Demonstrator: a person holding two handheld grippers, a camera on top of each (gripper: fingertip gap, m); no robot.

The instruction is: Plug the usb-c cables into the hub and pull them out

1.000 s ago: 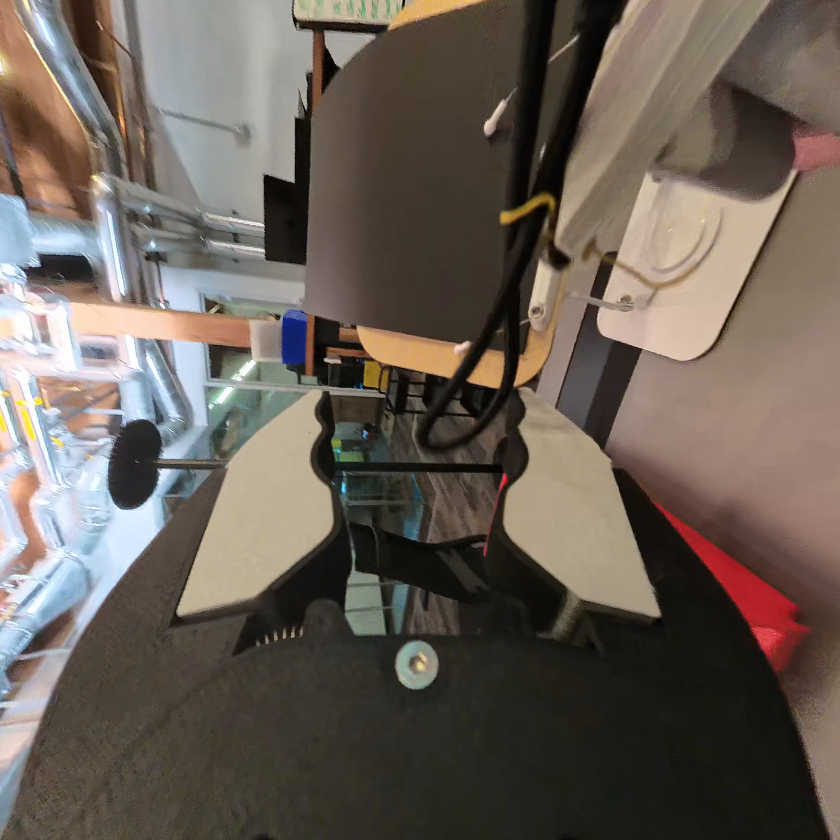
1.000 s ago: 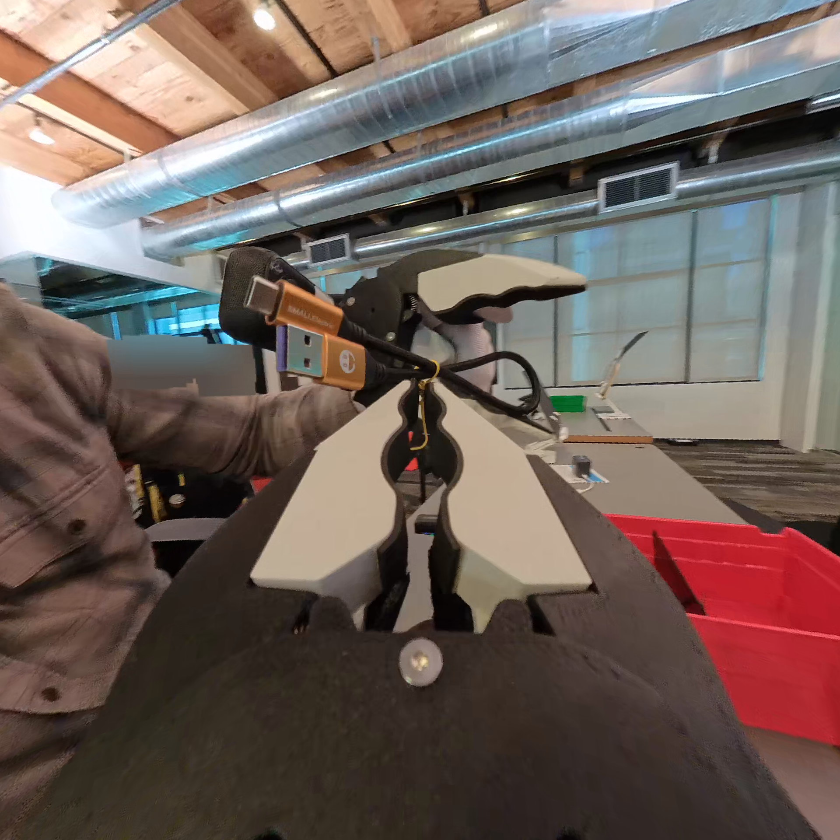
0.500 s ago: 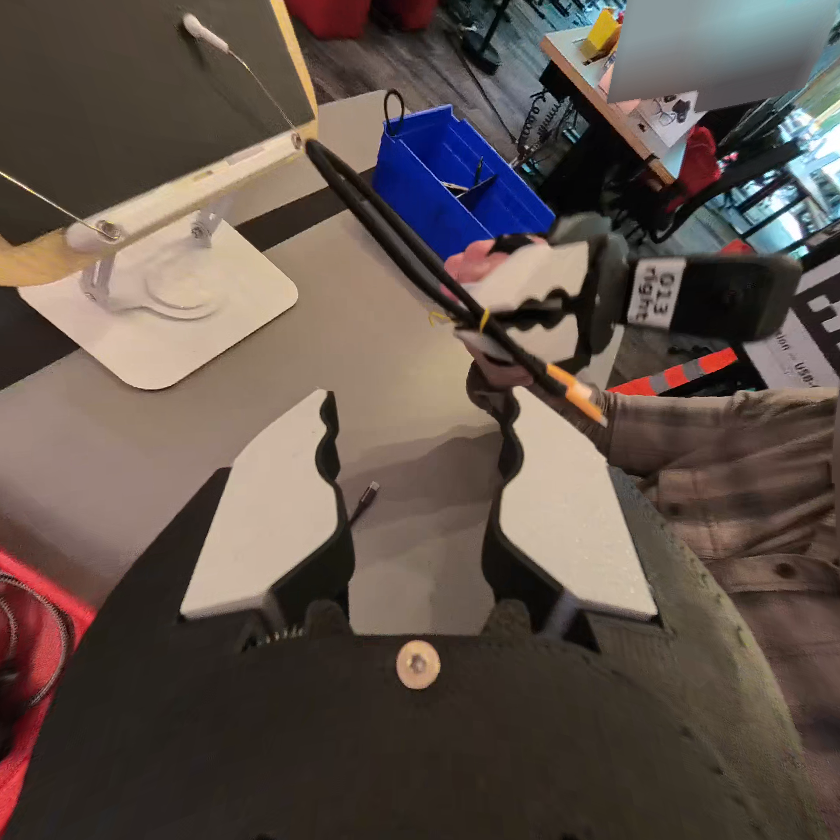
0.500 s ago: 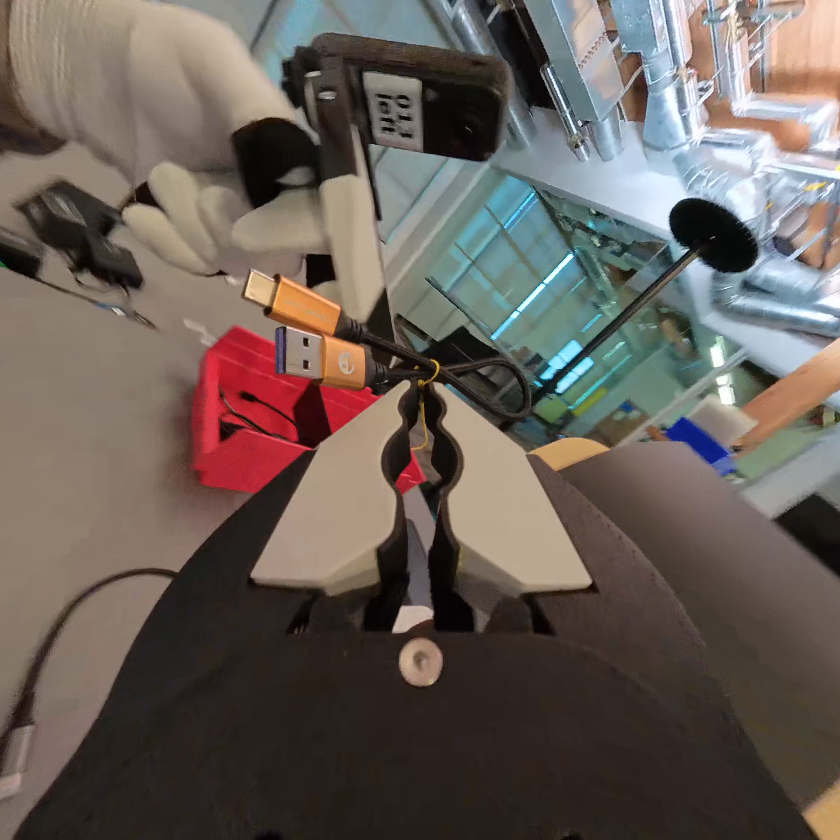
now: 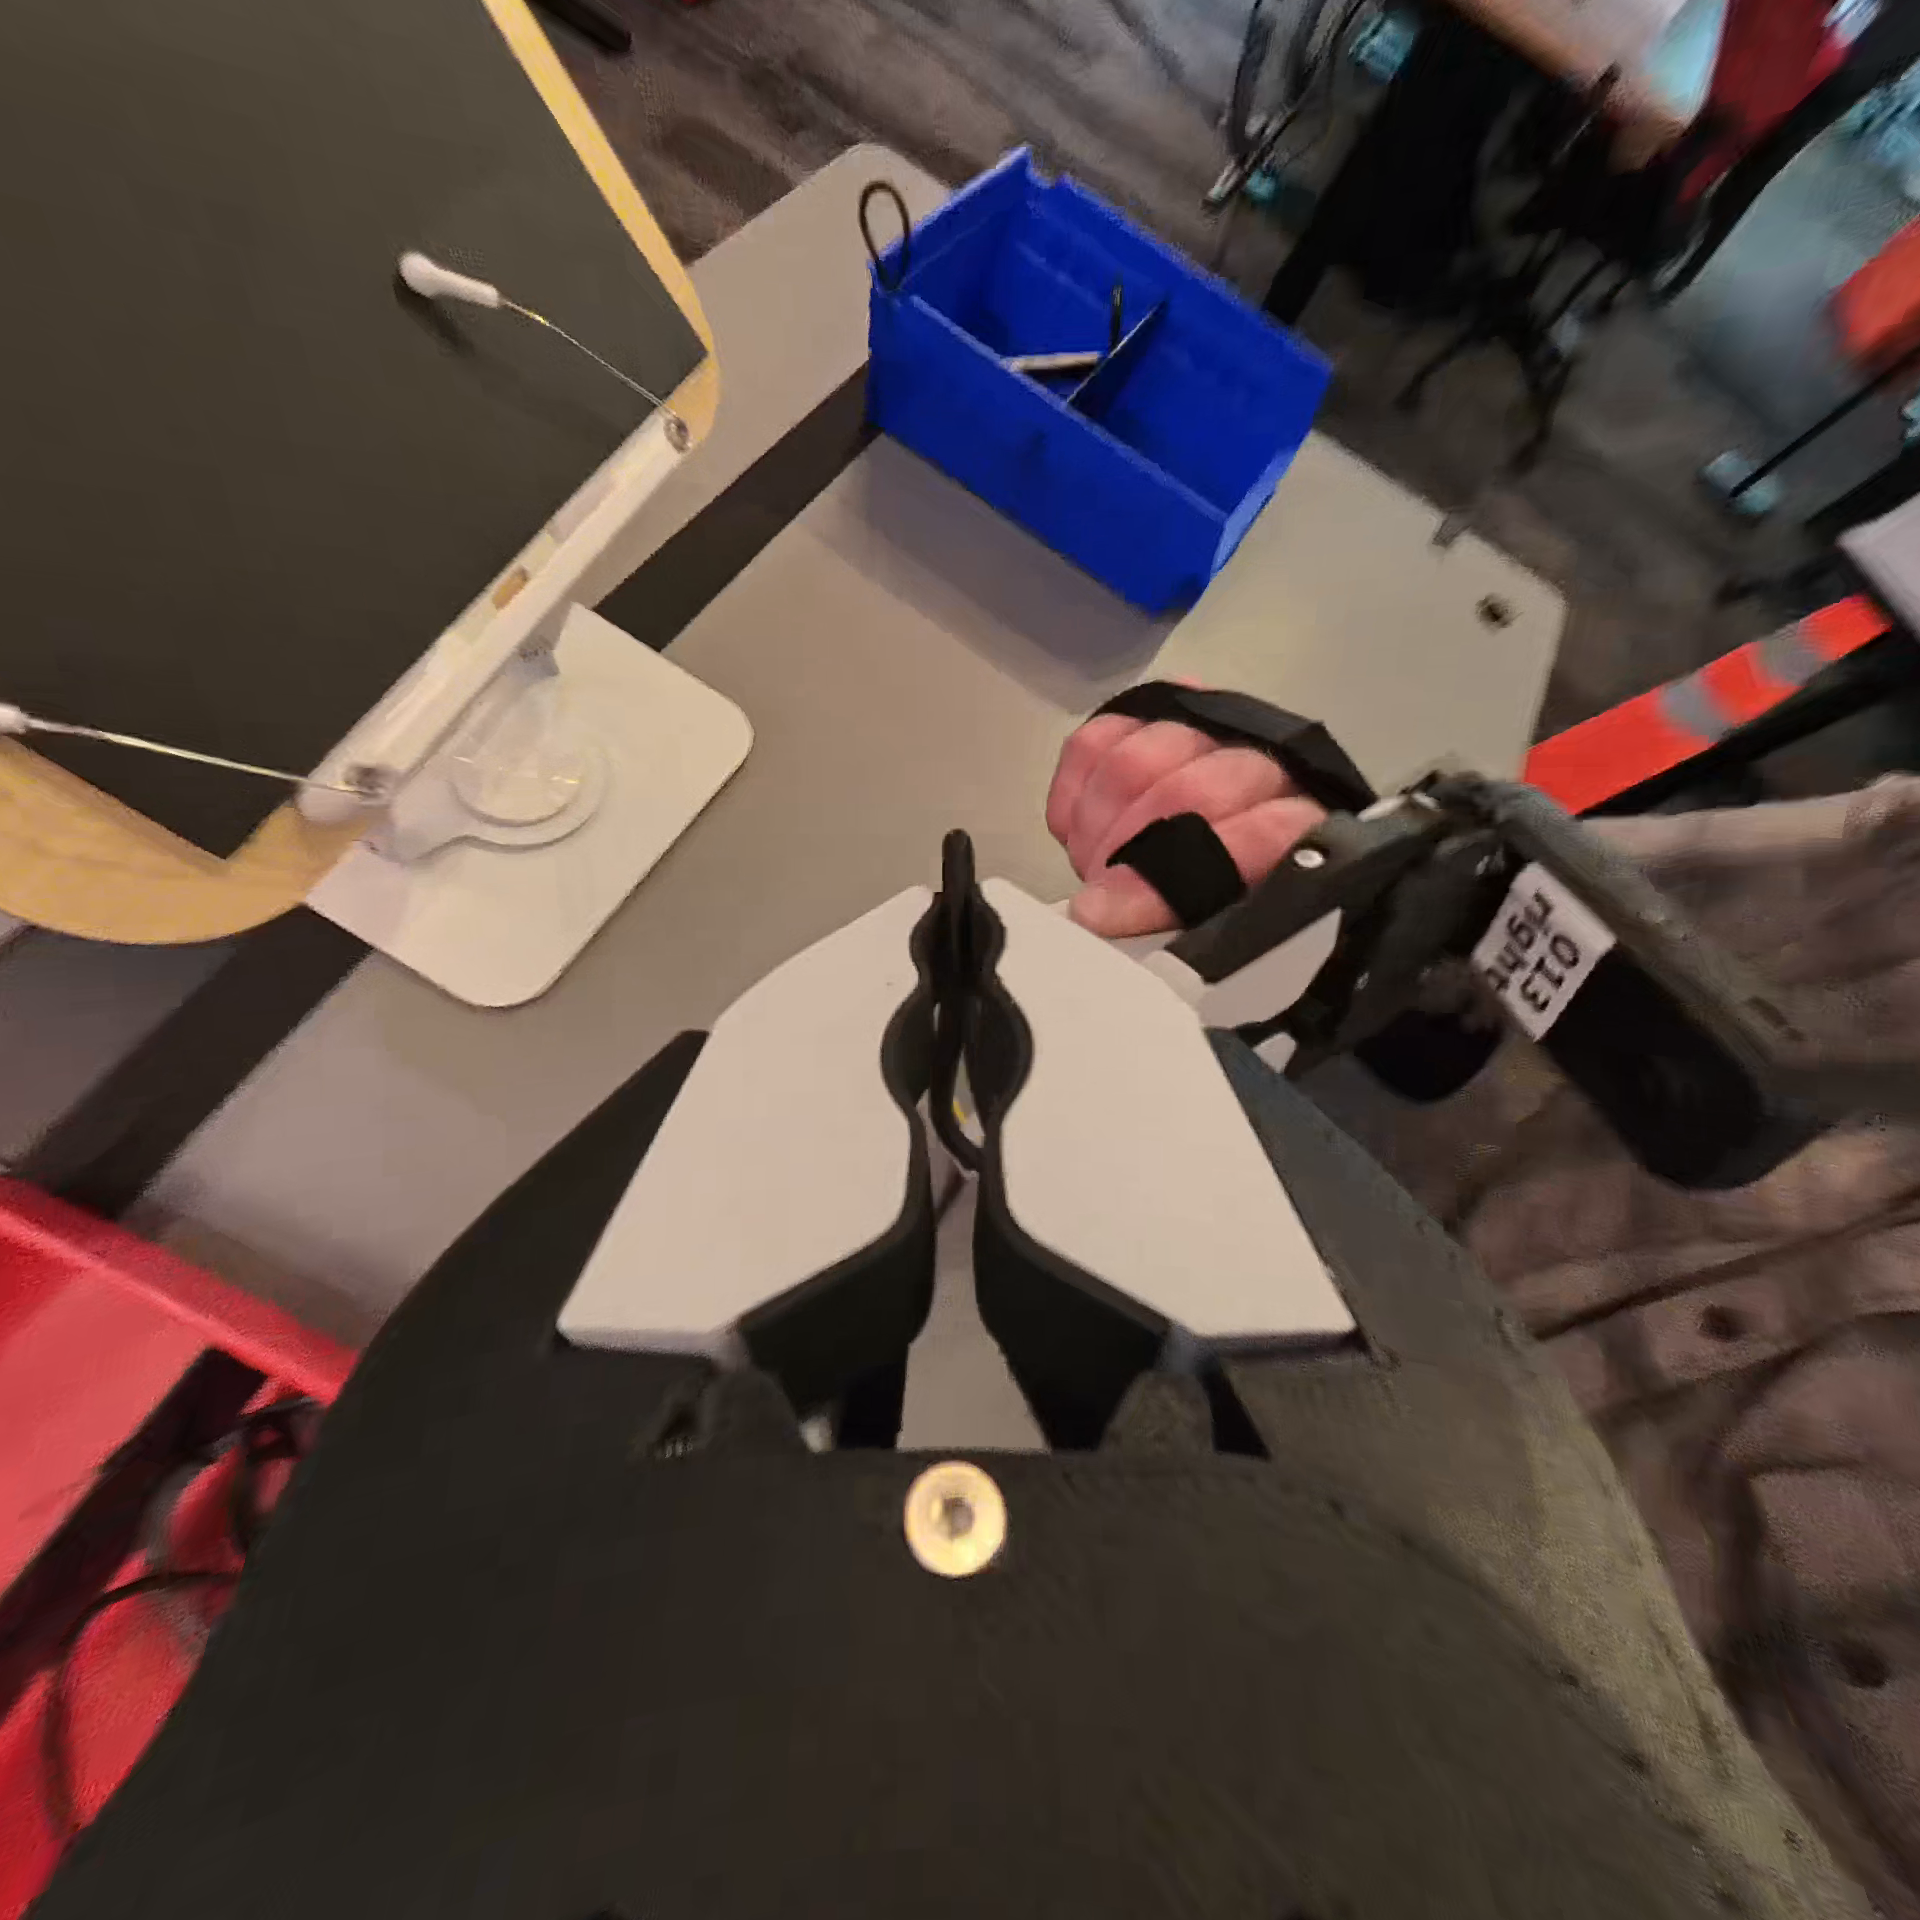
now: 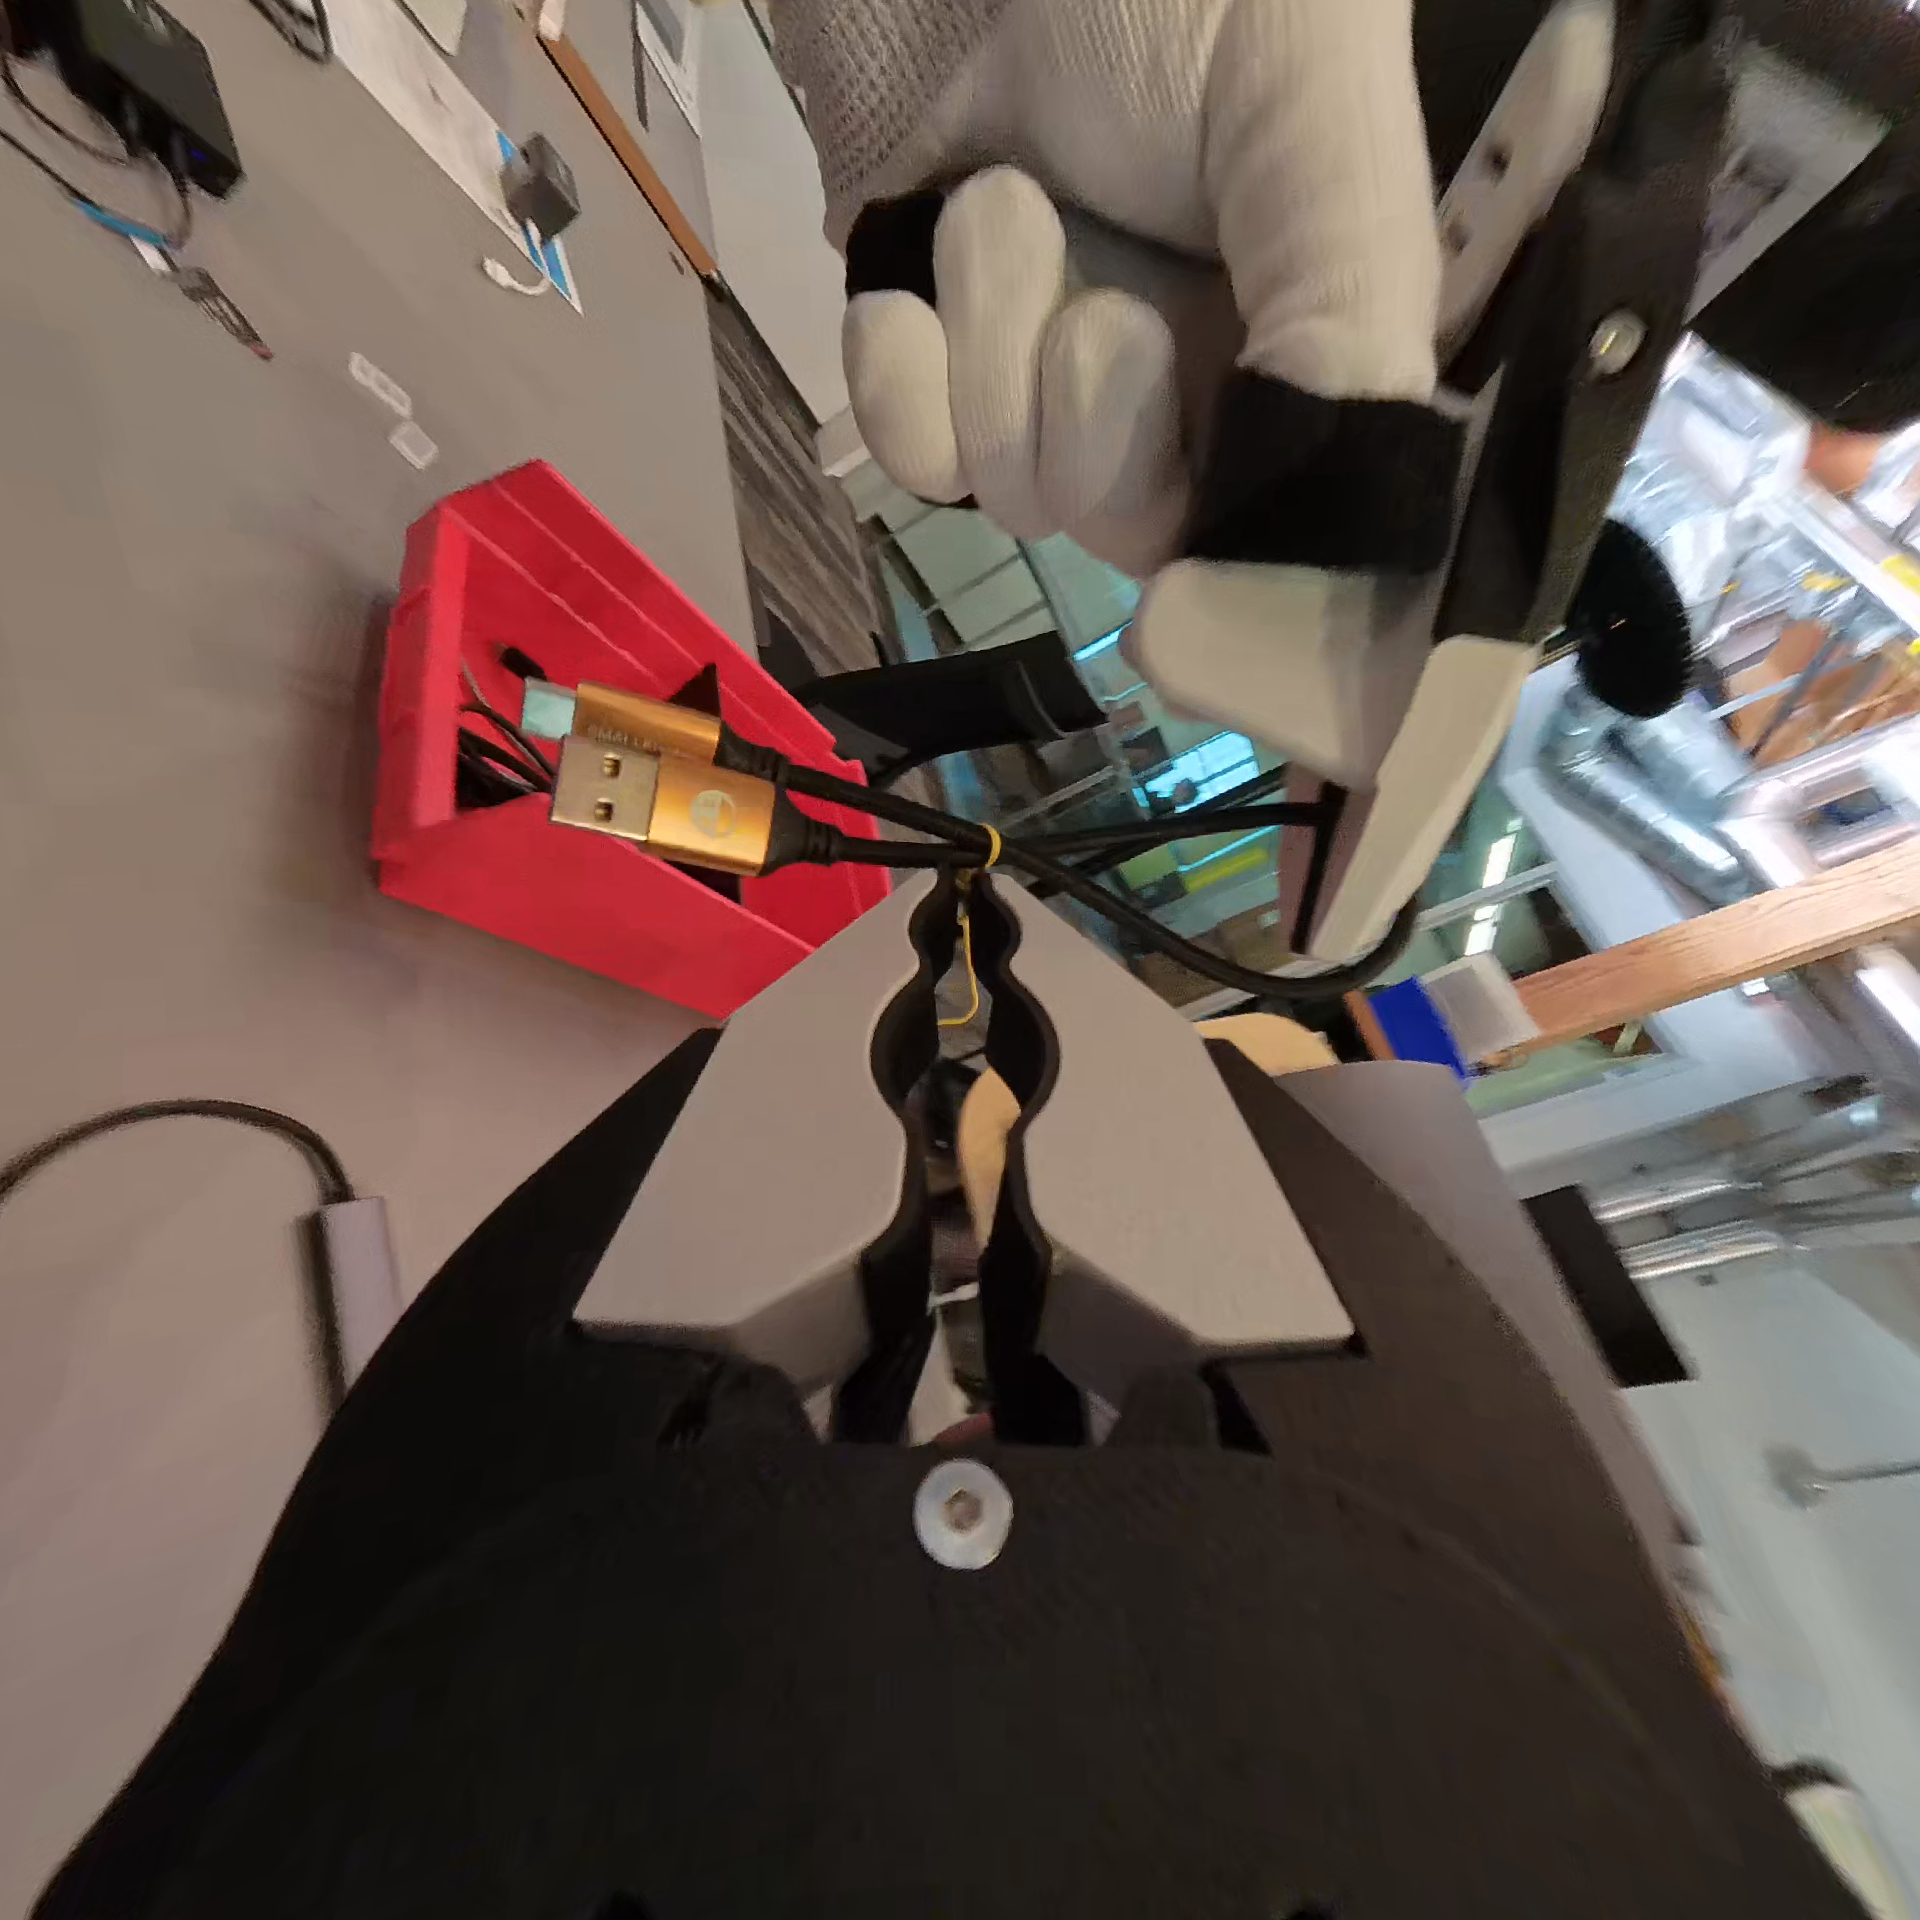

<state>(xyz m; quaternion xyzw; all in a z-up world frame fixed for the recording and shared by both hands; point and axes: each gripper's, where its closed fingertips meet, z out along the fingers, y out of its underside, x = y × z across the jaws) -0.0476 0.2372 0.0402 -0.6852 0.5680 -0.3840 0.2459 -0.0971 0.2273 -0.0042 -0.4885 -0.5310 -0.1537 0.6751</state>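
a grey table point(image 5: 914, 665) fills both views, seen from above at a tilt. at its far edge in the left wrist view stands a large dark panel with a tan rim point(image 5: 260, 364) on a white stand base point(image 5: 582, 852). next to it sits a blue bin point(image 5: 1081, 416), and a red bin point(image 6: 582, 831) holding dark cables lies on the table in the right wrist view.

the left gripper point(image 5: 956, 914) has its two pale fingers pressed almost together, pinching a loop of black cable point(image 5: 954, 1039) between them. a white-gloved hand point(image 6: 1039, 343) holds it, seen close in the right wrist view.

the right gripper point(image 6: 966, 904) is likewise nearly closed, its tips clamped on the same bundled cable at a thin yellow tie point(image 6: 992, 844). a bare hand point(image 5: 1153, 800) grips its handle in the left wrist view.

the cable bundle is held in the air above the table, between the two grippers. its two plugs stick out to the left of the right gripper's tips: a usb-c plug with an orange shell point(image 6: 623, 717) and, just below, a wider usb-a plug with an orange shell point(image 6: 665, 805).

a small grey hub point(image 6: 348, 1278) with a dark lead lies on the table at the left edge, well apart from the plugs.
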